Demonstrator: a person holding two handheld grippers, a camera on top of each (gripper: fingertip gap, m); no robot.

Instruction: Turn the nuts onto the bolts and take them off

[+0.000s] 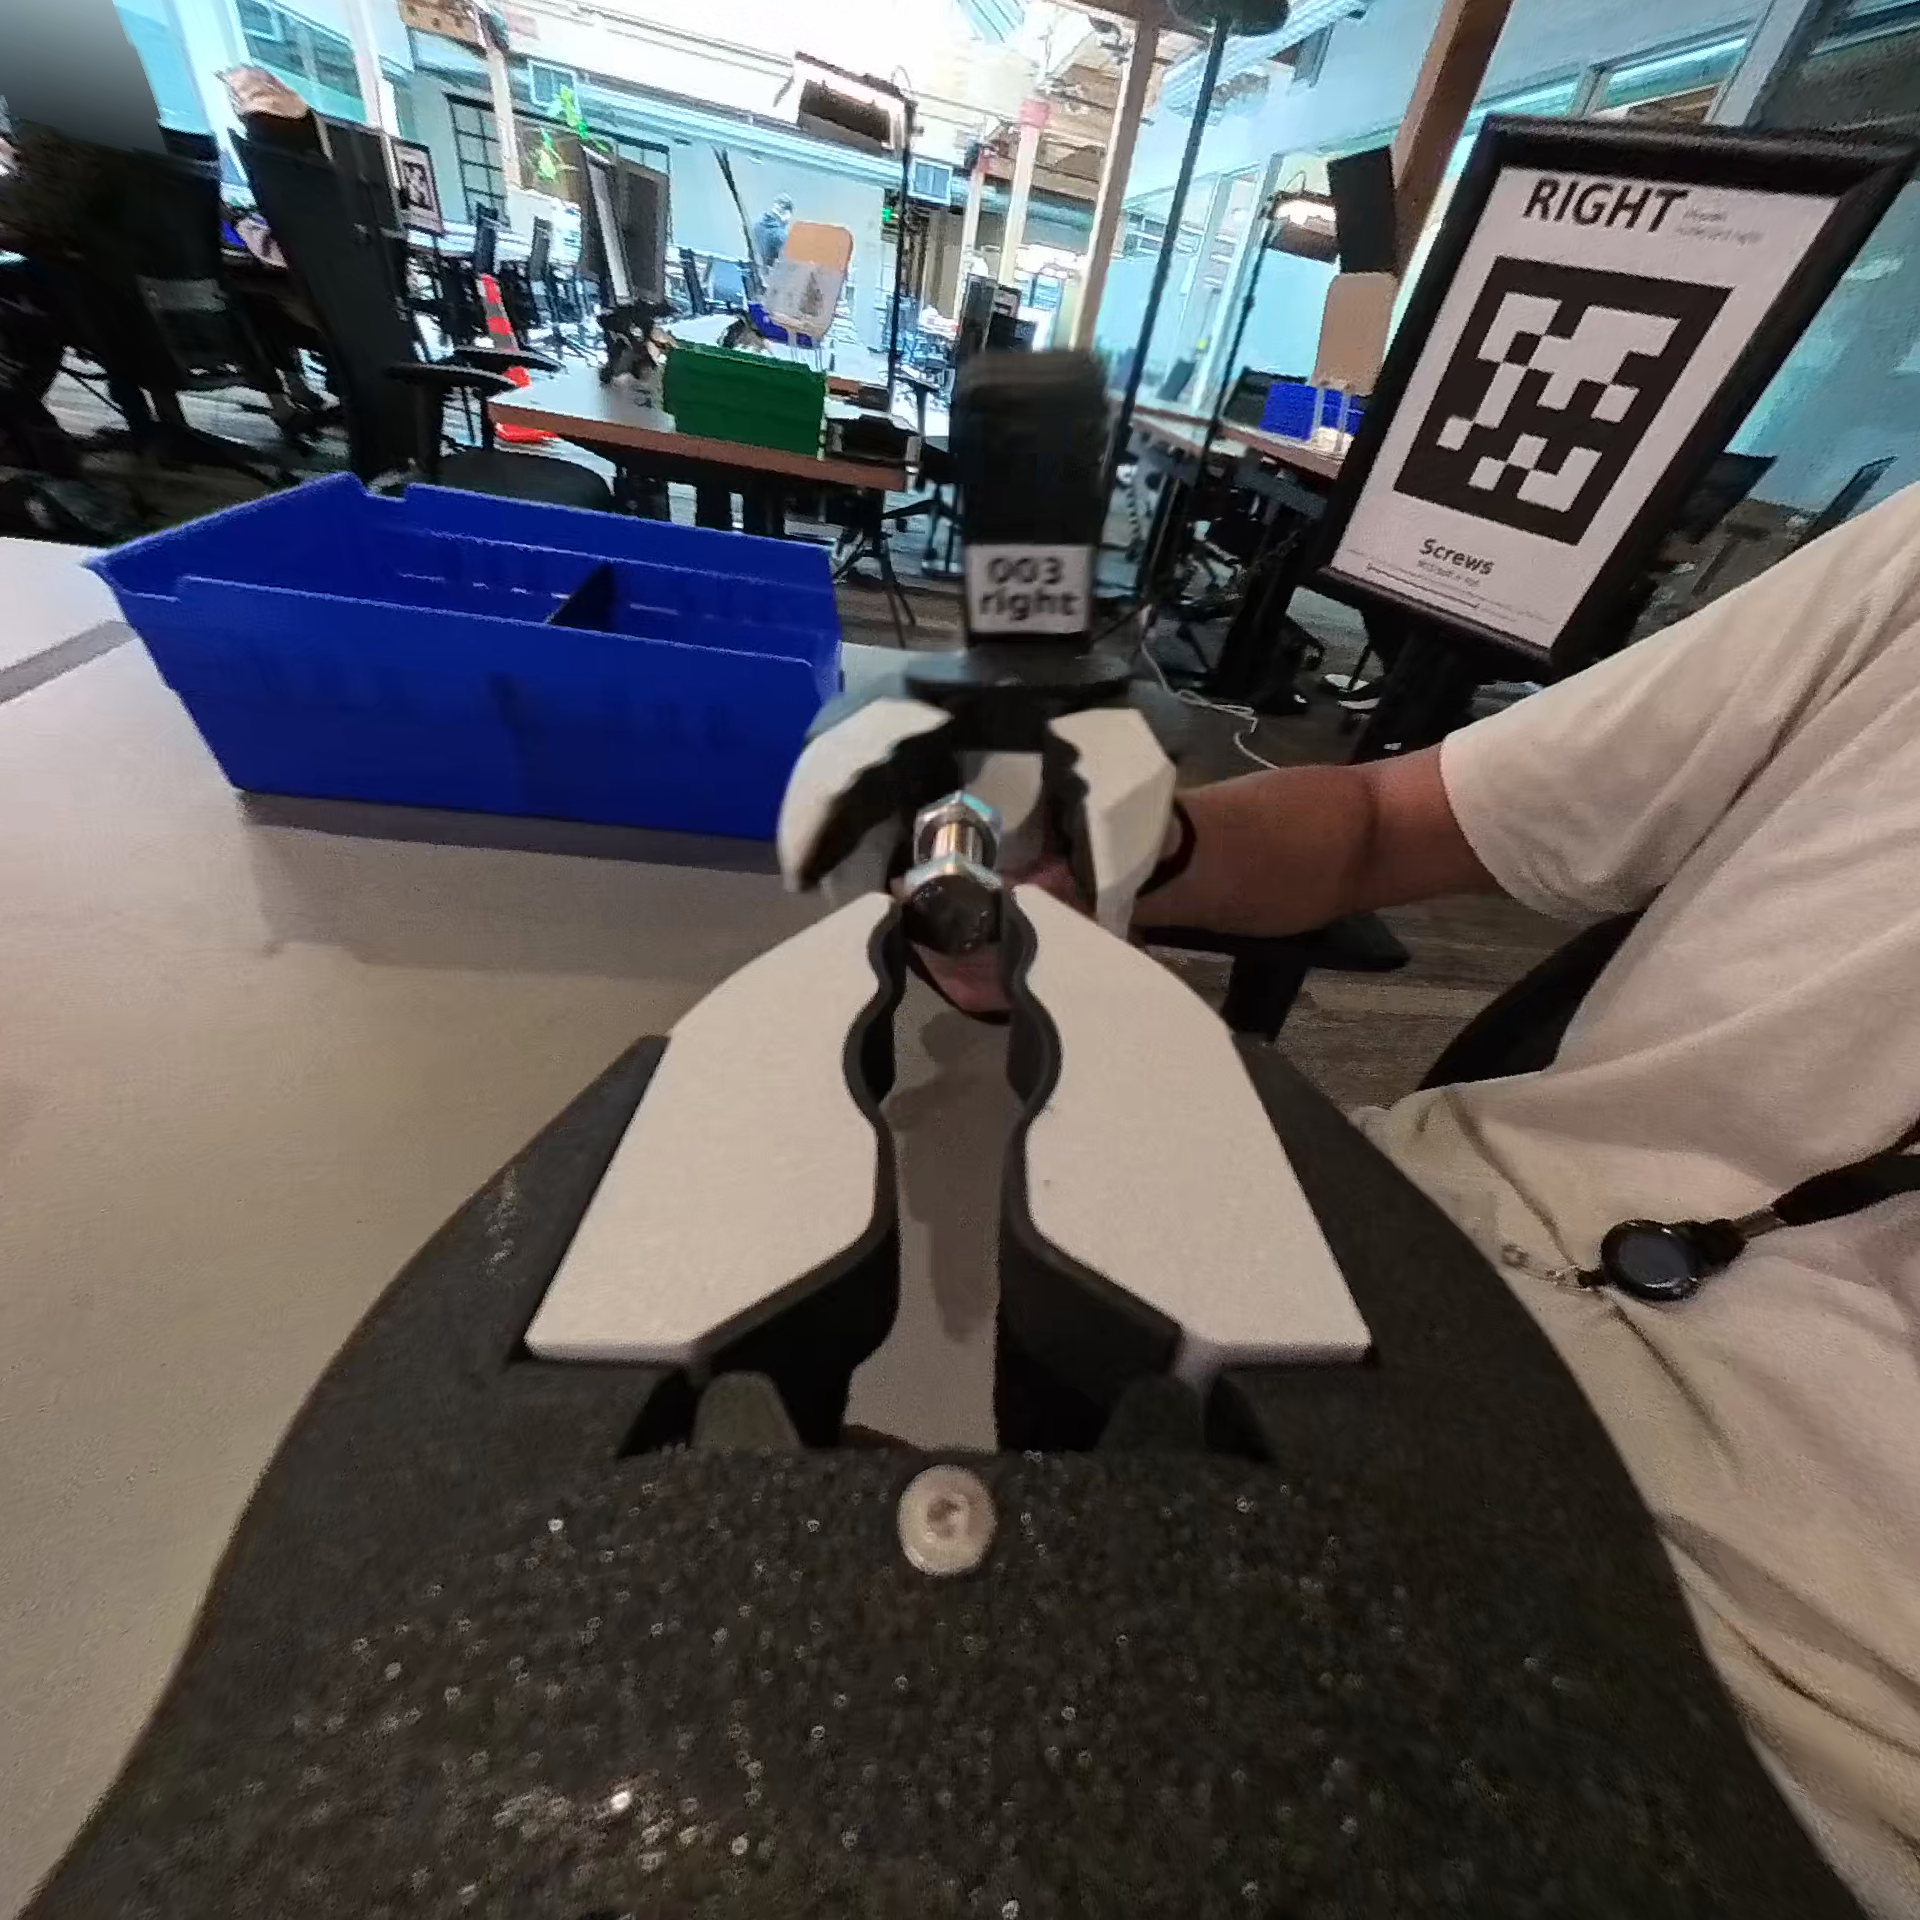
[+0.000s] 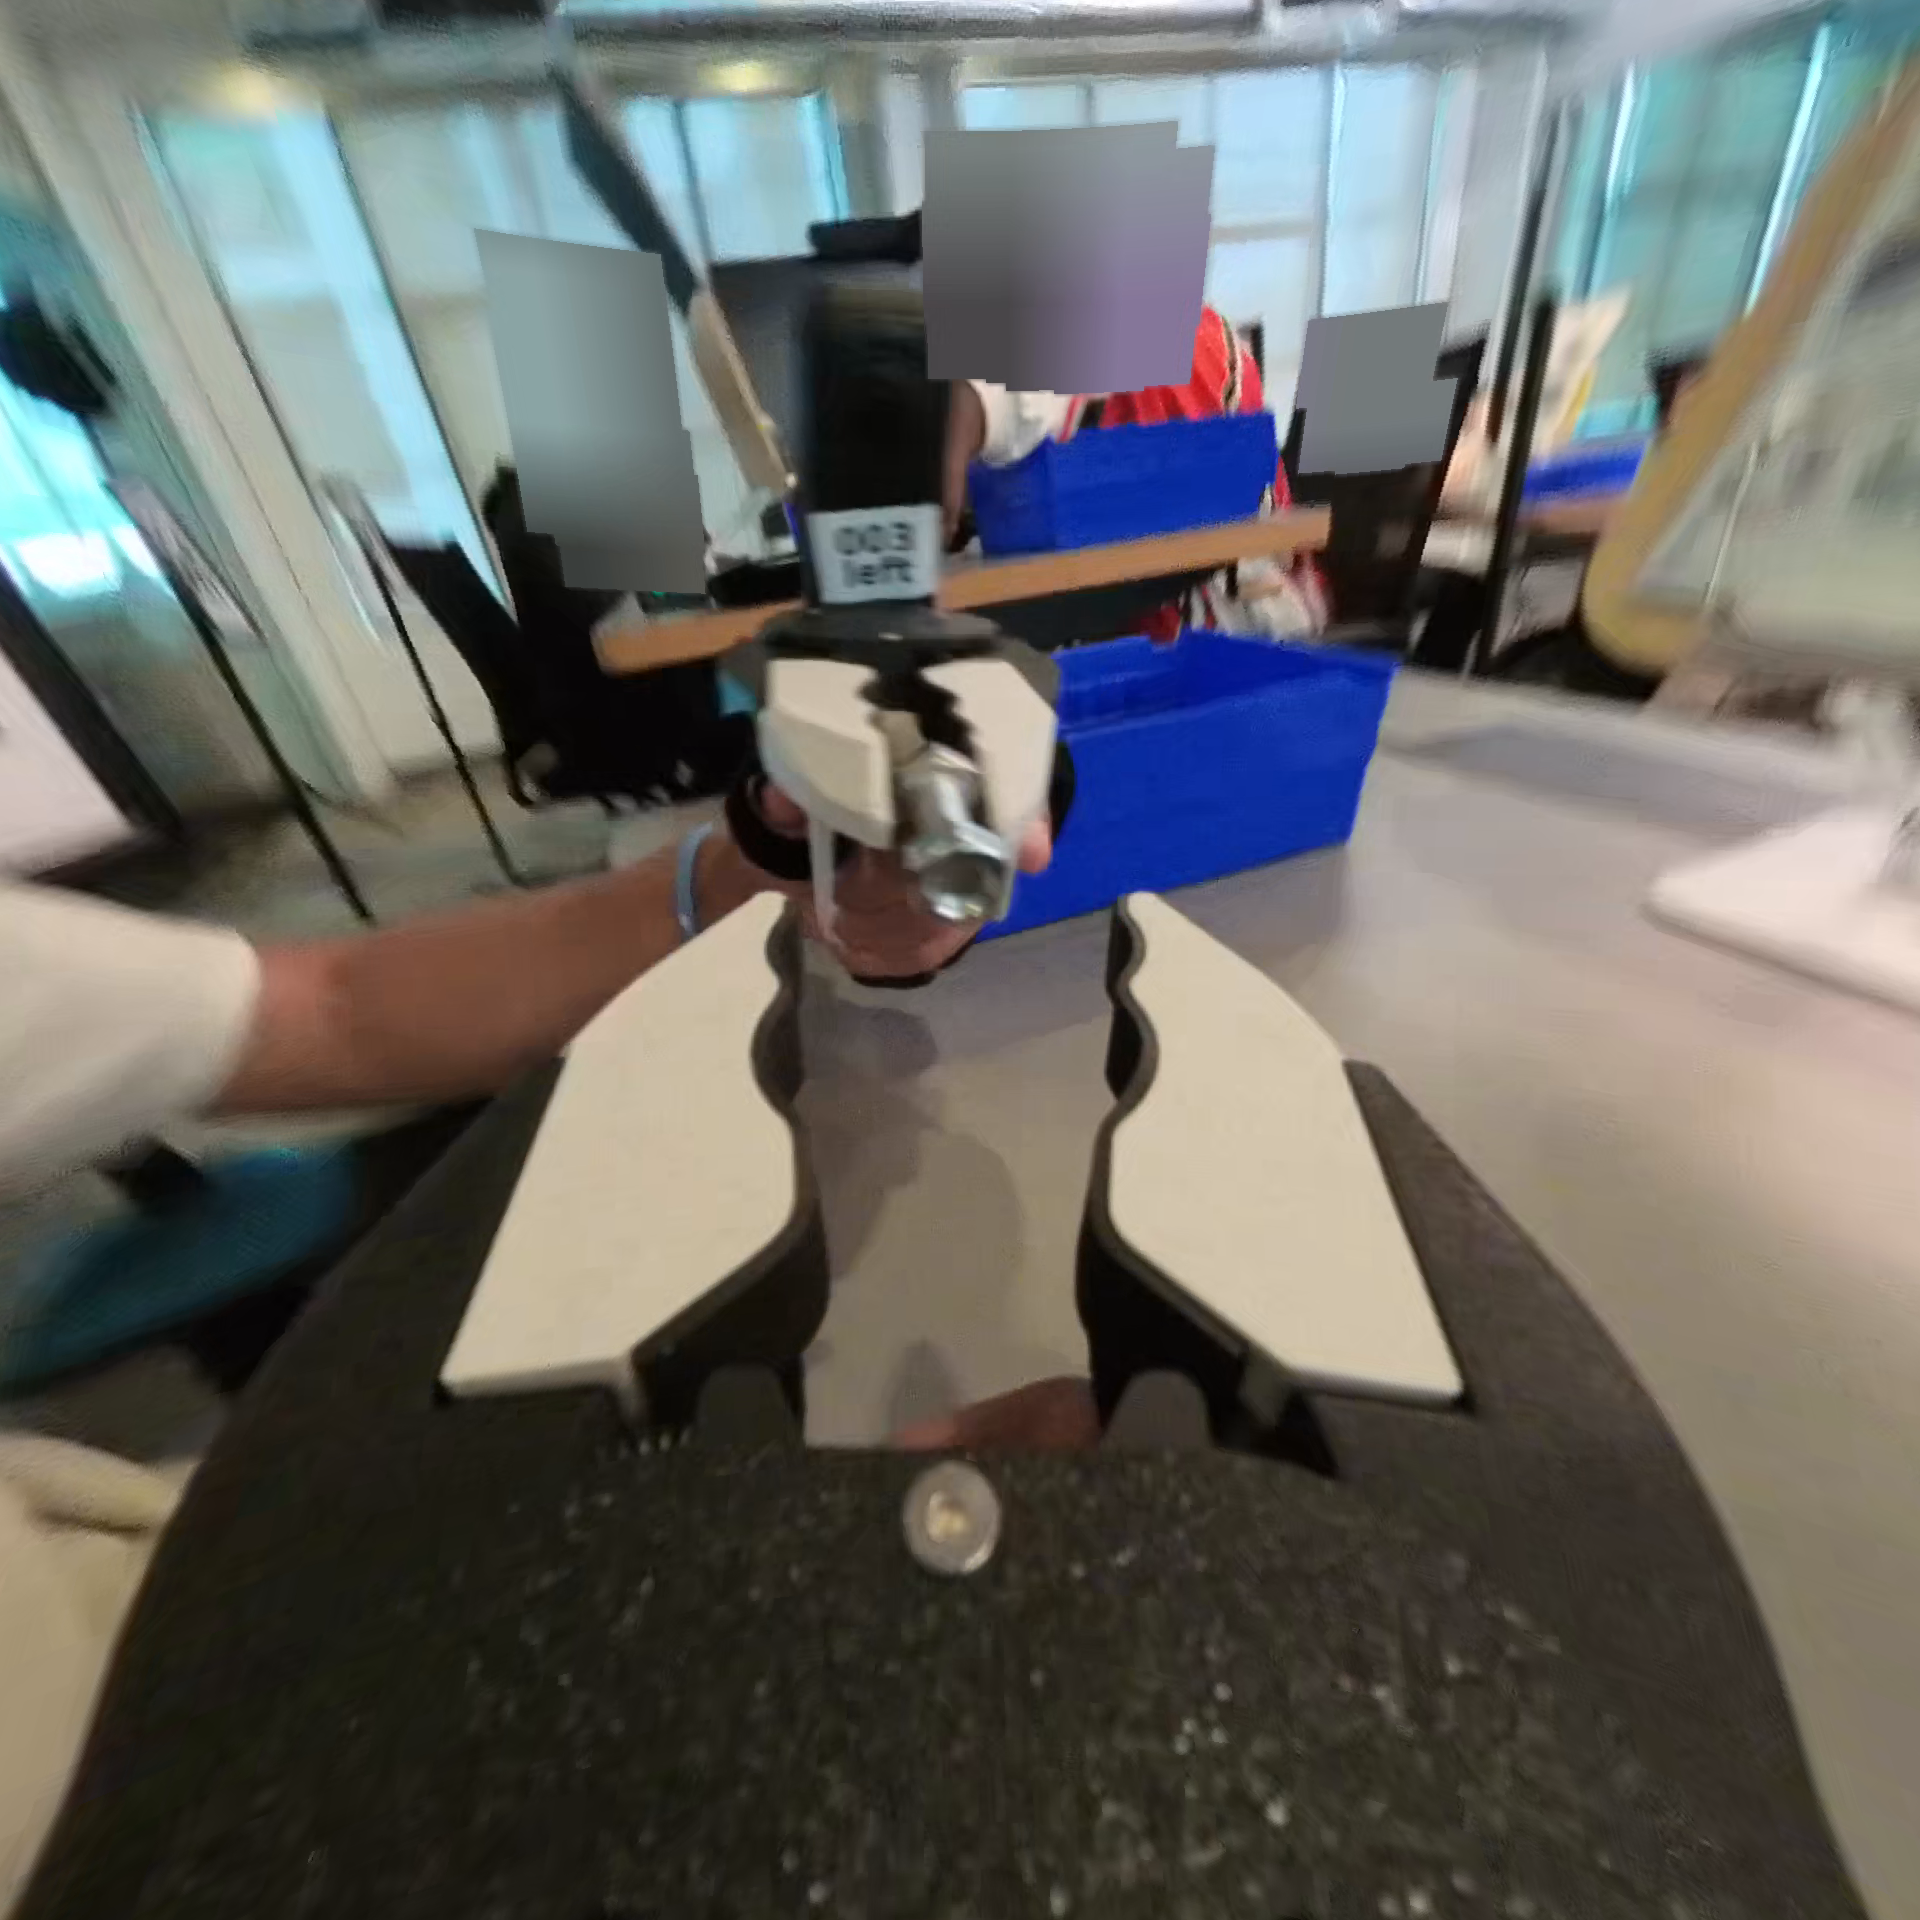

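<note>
My left gripper (image 1: 956,920) is shut on the head end of a silver bolt (image 1: 951,914) and holds it above the grey table (image 1: 312,1039). The bolt points away toward my right gripper (image 1: 971,790). A silver nut (image 1: 956,823) sits on the bolt's far end. In the right wrist view my right gripper (image 2: 956,925) is open and empty, just short of the nut (image 2: 966,883). There the left gripper (image 2: 920,790) faces me with the bolt (image 2: 935,805) between its fingers. The view is blurred.
A blue divided bin (image 1: 468,686) stands on the table beyond the grippers; it also shows in the right wrist view (image 2: 1216,758). A framed black-and-white marker sign (image 1: 1579,384) stands at the right. A person's arm (image 1: 1330,842) and white shirt fill the right side. The tips of both grippers are at nearly the same place.
</note>
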